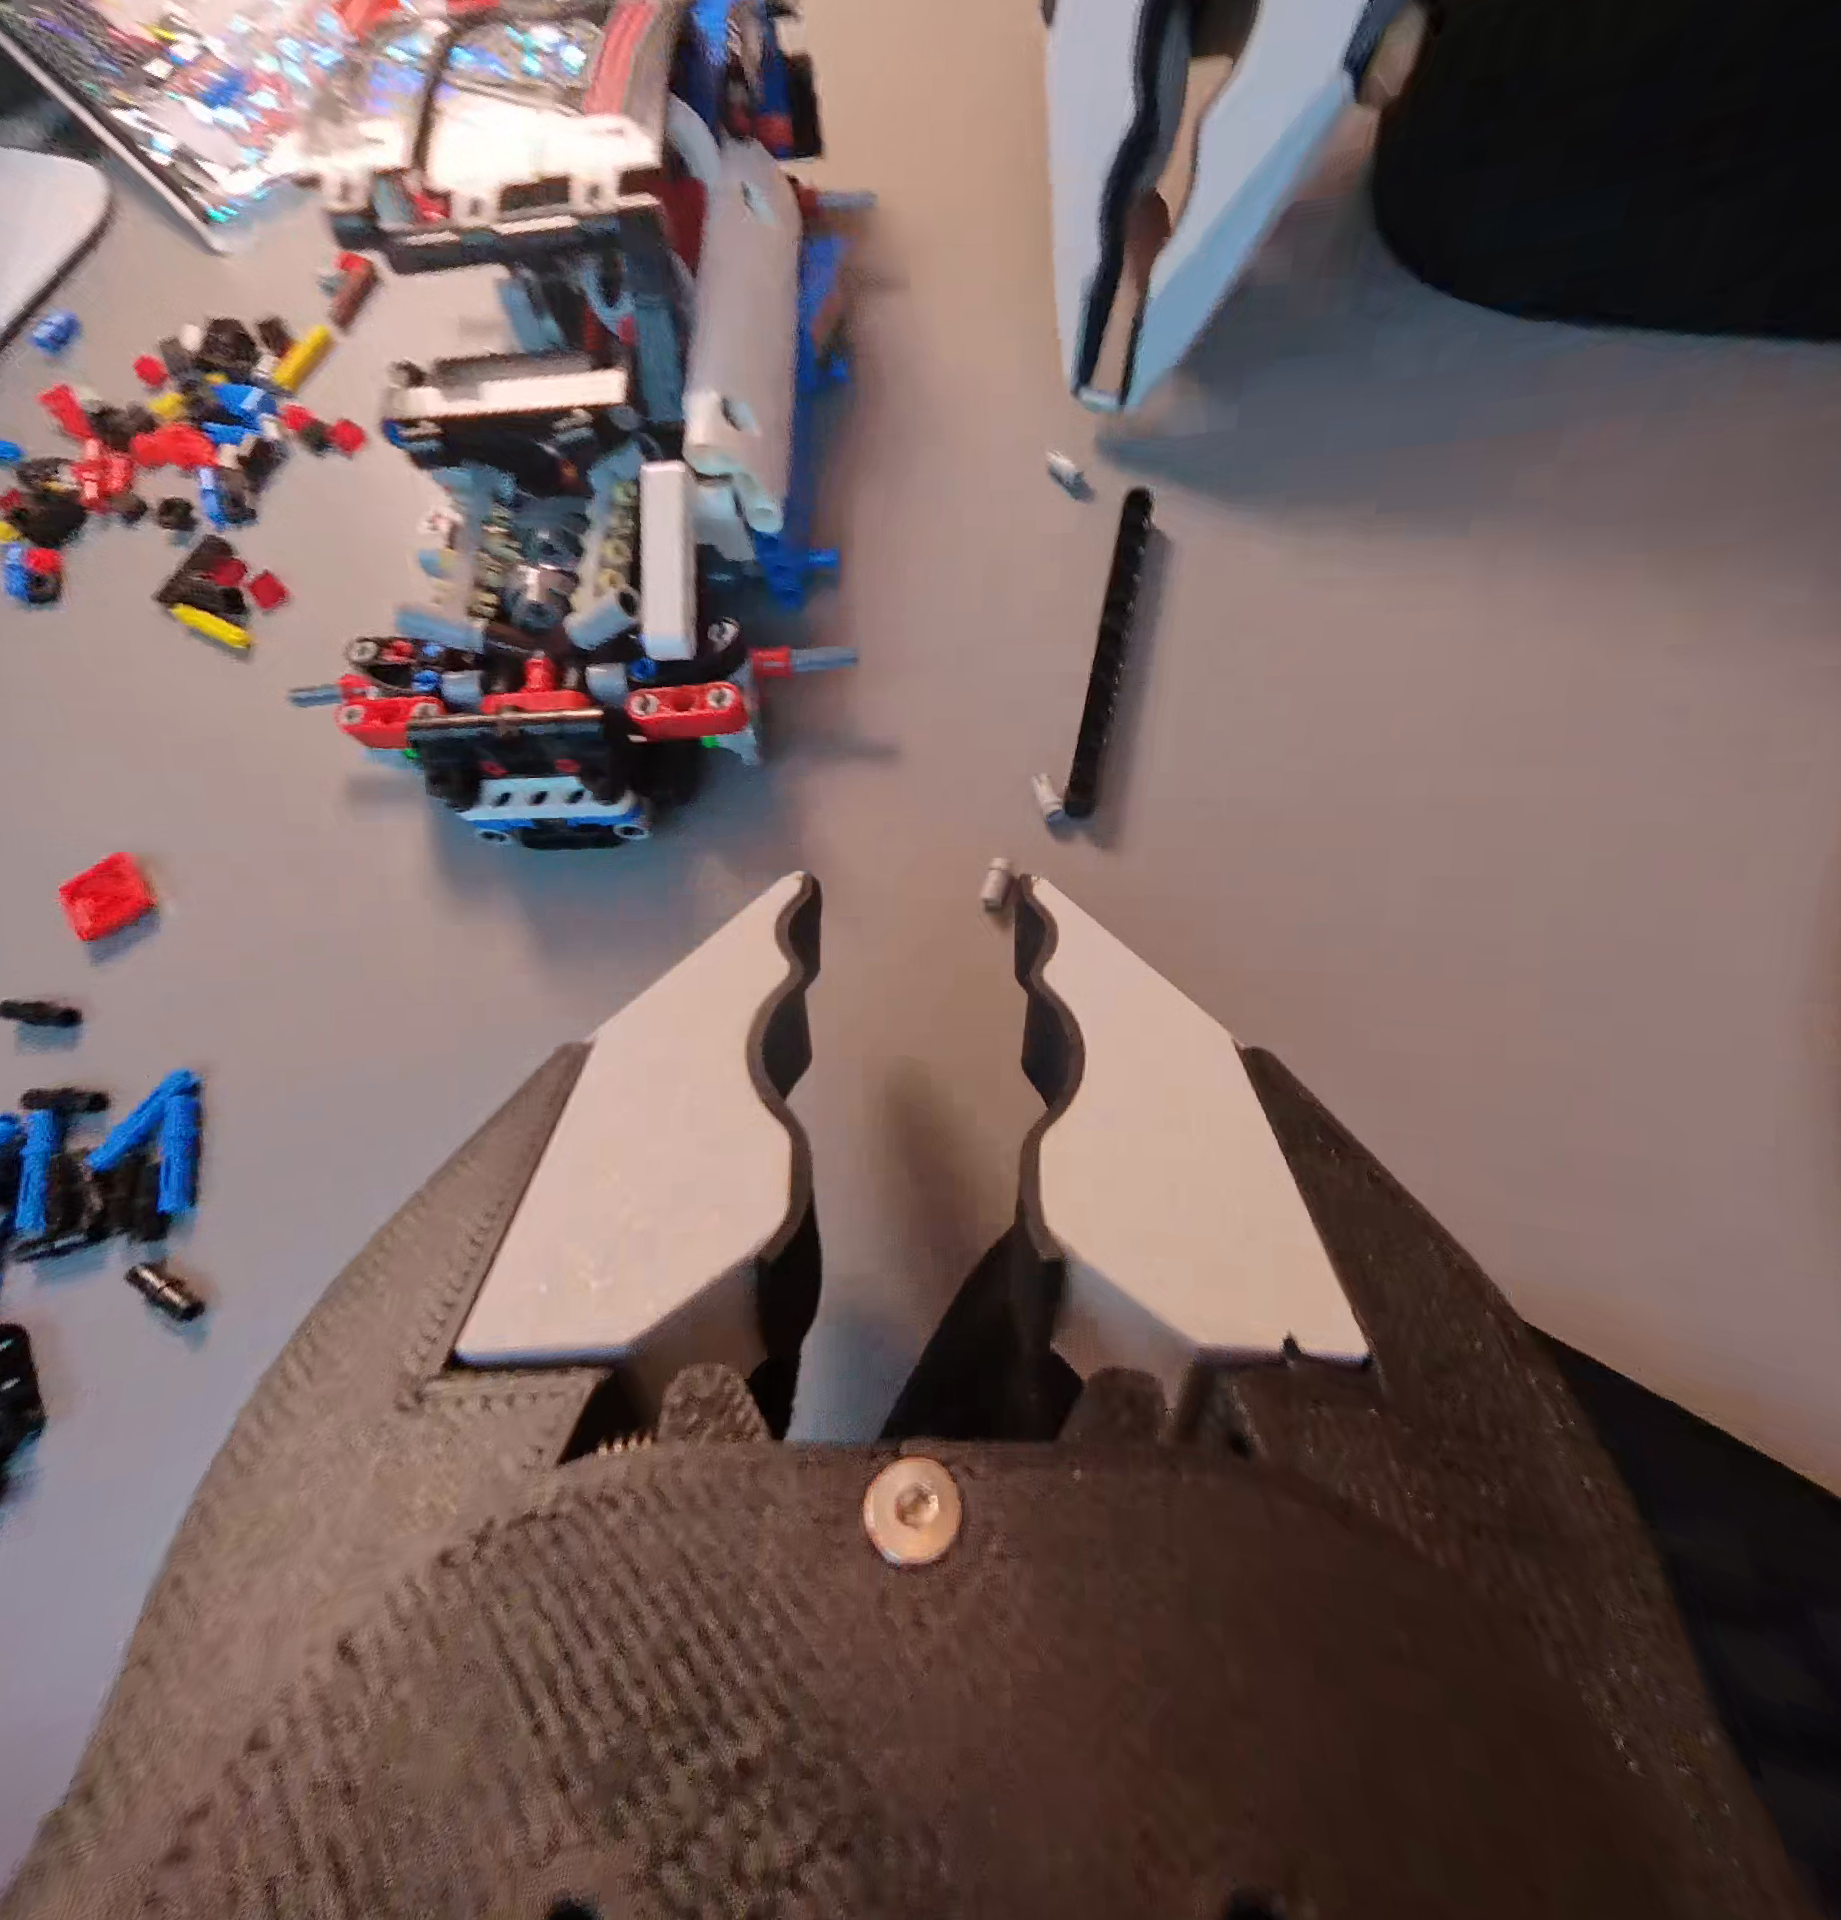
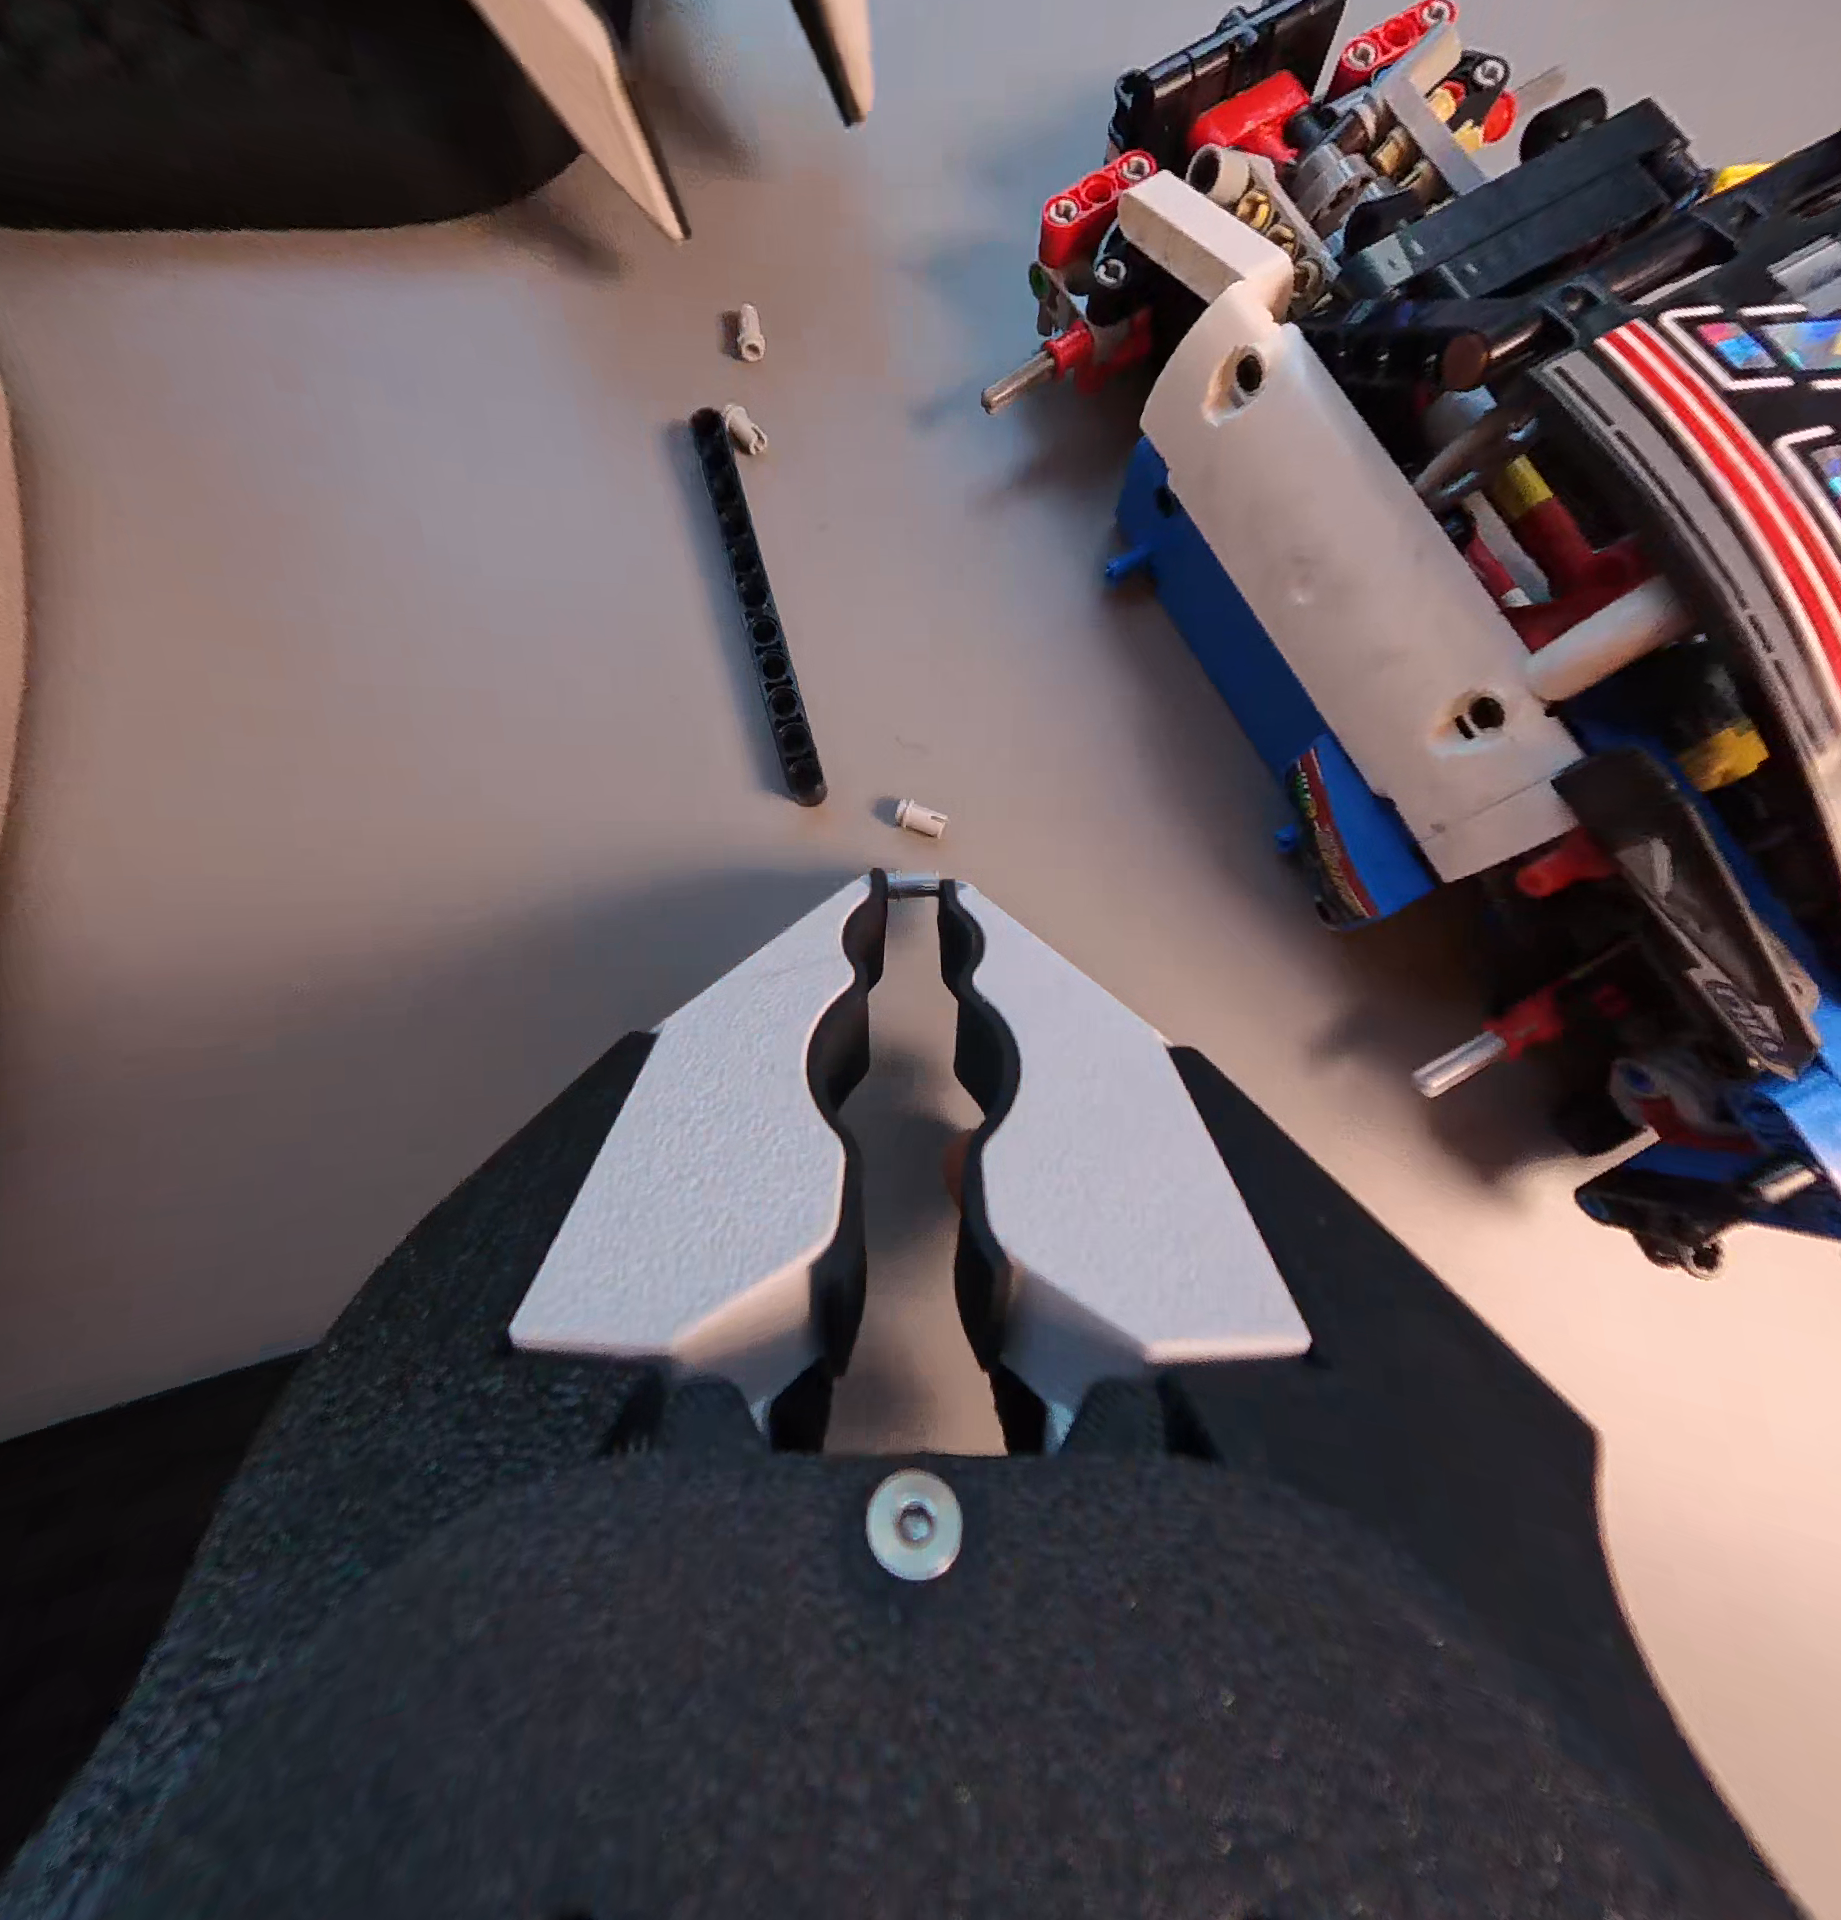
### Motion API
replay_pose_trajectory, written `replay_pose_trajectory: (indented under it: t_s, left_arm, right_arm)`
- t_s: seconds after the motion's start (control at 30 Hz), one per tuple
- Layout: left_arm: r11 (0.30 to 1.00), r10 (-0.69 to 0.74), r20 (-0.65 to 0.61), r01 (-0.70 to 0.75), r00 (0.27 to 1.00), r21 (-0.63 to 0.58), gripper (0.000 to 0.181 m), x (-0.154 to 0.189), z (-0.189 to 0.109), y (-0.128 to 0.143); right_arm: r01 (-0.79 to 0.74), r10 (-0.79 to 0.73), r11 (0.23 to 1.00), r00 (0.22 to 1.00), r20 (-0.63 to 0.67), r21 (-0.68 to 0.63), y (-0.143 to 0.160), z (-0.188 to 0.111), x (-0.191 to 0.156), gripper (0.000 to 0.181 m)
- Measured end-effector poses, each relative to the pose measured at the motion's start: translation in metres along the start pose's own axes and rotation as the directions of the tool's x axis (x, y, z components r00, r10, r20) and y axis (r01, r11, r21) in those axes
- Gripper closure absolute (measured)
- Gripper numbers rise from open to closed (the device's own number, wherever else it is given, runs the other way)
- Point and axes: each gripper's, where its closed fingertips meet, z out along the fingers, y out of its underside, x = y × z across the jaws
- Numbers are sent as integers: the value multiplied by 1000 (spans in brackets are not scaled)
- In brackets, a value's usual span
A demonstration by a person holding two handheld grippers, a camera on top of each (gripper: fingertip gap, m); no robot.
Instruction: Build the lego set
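Right claw [image 2: 908,885] nearly closed, tips pinching a small grey pin [image 2: 914,884] just above the grey surface [image 2: 376,727]. Left claw [image 1: 911,894] spread wide, holding nothing; a loose grey pin [image 1: 996,883] lies just beside its right tip. Beyond: long black beam [image 2: 758,608] lying flat, grey pins near each end. Farther off, the part-built lego car [image 1: 583,499], with scattered loose pieces [image 1: 137,457] to its left.
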Motion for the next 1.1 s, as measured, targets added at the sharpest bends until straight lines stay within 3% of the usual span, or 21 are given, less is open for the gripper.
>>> replay_pose_trajectory:
  t_s: [0.13, 0.33, 0.7, 0.83, 0.97, 1.1]
  left_arm:
    - [995, 79, -36, -81, 996, -65, 155, 12, 9, 2]
    - [987, 100, -83, -109, 992, -119, 156, 19, 19, 4]
    - [979, 99, -106, -116, 989, -168, 165, 17, 21, 10]
    - [982, 72, -136, -94, 988, -162, 177, 20, 20, 12]
    - [985, 76, -101, -91, 992, -150, 178, 10, 21, 12]
    - [996, 85, -167, -90, 982, -25, 178, 7, 17, -8]
  right_arm:
    - [16, -16, 1000, 1000, -11, 3, 0, 3, 6, 173]
    - [44, -43, 999, 997, -56, 4, 2, 2, 11, 167]
    - [27, -10, 990, 992, -125, 135, -10, -16, -2, 160]
    - [28, -8, 985, 993, -118, 170, -17, -17, -12, 160]
    - [74, -63, 991, 993, -102, 109, -17, -9, -27, 160]
    - [109, -106, 993, 991, -79, 39, -15, 6, -30, 158]
